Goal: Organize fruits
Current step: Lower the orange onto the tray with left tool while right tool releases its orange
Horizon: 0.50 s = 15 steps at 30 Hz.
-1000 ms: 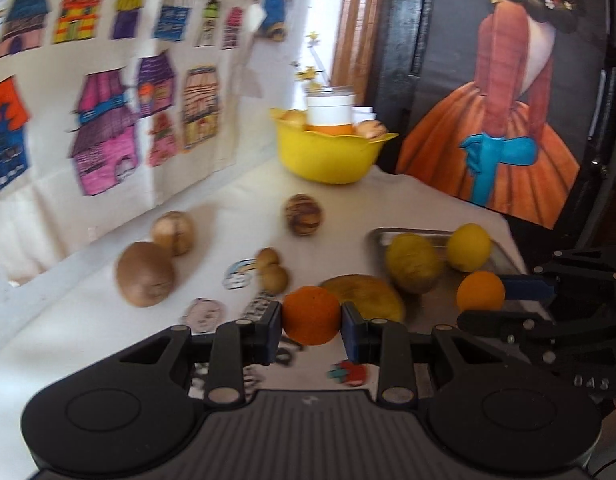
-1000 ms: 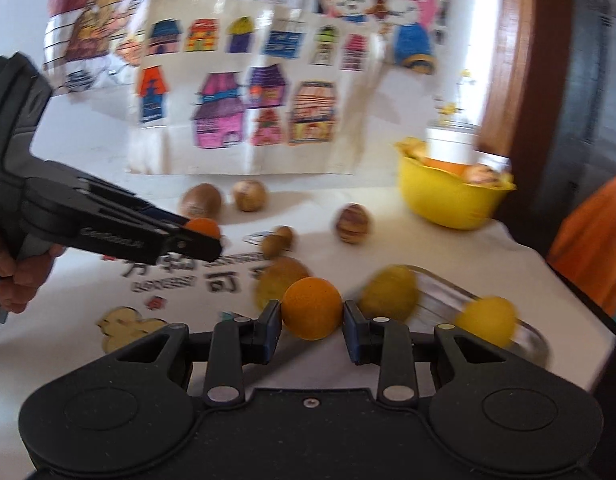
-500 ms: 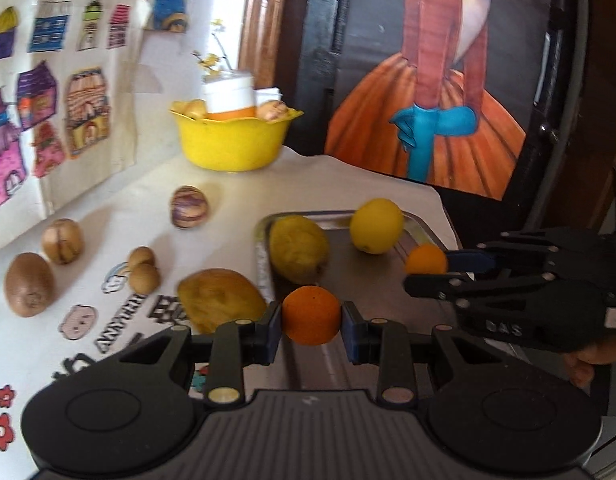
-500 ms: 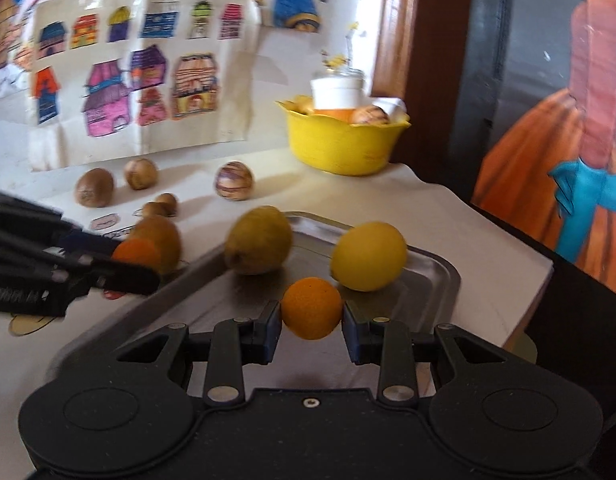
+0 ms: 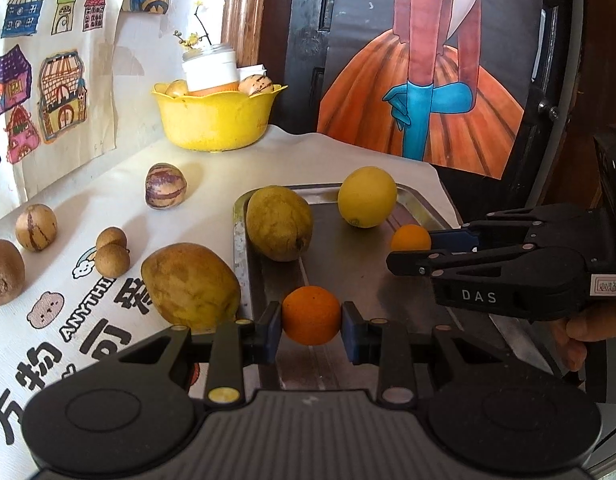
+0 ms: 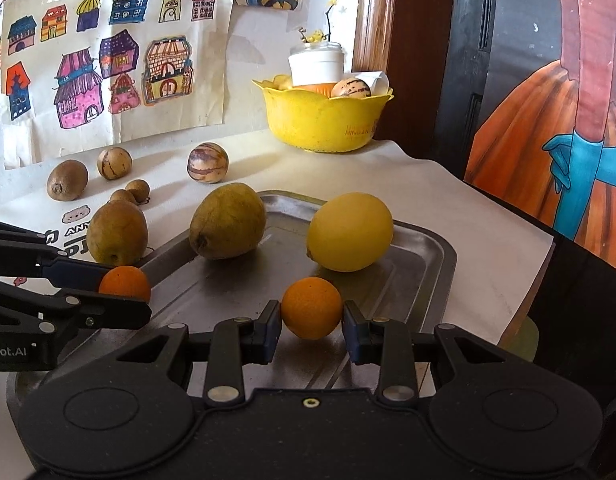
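Here each gripper, left (image 5: 311, 336) and right (image 6: 311, 334), pinches an orange (image 5: 311, 314) over the tray (image 6: 436, 256); released too high, one may roll into the lemon (image 6: 350, 232).

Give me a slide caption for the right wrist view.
Right gripper holds a small orange over the metal tray, beside a yellow lemon and a greenish-brown fruit.
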{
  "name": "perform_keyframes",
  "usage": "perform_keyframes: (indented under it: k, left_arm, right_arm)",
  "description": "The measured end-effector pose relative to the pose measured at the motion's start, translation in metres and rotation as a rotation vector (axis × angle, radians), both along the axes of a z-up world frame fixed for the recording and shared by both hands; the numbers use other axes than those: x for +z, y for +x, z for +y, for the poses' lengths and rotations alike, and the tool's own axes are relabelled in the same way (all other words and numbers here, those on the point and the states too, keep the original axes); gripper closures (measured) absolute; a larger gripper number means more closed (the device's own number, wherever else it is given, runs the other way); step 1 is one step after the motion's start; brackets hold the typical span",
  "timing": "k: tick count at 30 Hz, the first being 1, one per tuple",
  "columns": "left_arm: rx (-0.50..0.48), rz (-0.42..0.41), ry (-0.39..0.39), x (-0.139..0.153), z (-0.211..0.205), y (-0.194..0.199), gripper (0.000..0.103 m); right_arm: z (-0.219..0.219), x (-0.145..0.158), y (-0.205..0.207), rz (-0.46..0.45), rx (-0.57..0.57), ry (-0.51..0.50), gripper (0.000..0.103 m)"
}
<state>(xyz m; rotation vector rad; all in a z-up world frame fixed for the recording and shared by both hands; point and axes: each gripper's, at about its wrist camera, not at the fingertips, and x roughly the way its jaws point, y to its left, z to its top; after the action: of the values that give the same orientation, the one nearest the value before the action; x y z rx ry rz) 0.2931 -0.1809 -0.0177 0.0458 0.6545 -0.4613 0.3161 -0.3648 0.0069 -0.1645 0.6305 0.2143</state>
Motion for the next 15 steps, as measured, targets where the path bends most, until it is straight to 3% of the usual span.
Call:
perform_keyframes:
  k: [15]
  left_arm:
    - [0.017, 0.034, -0.007, -0.0073, 0.0013, 0.003, 0.068]
  right_arm:
    - [0.0051, -0.001, 0.0024, -0.001, 0.009, -0.038, 0.066]
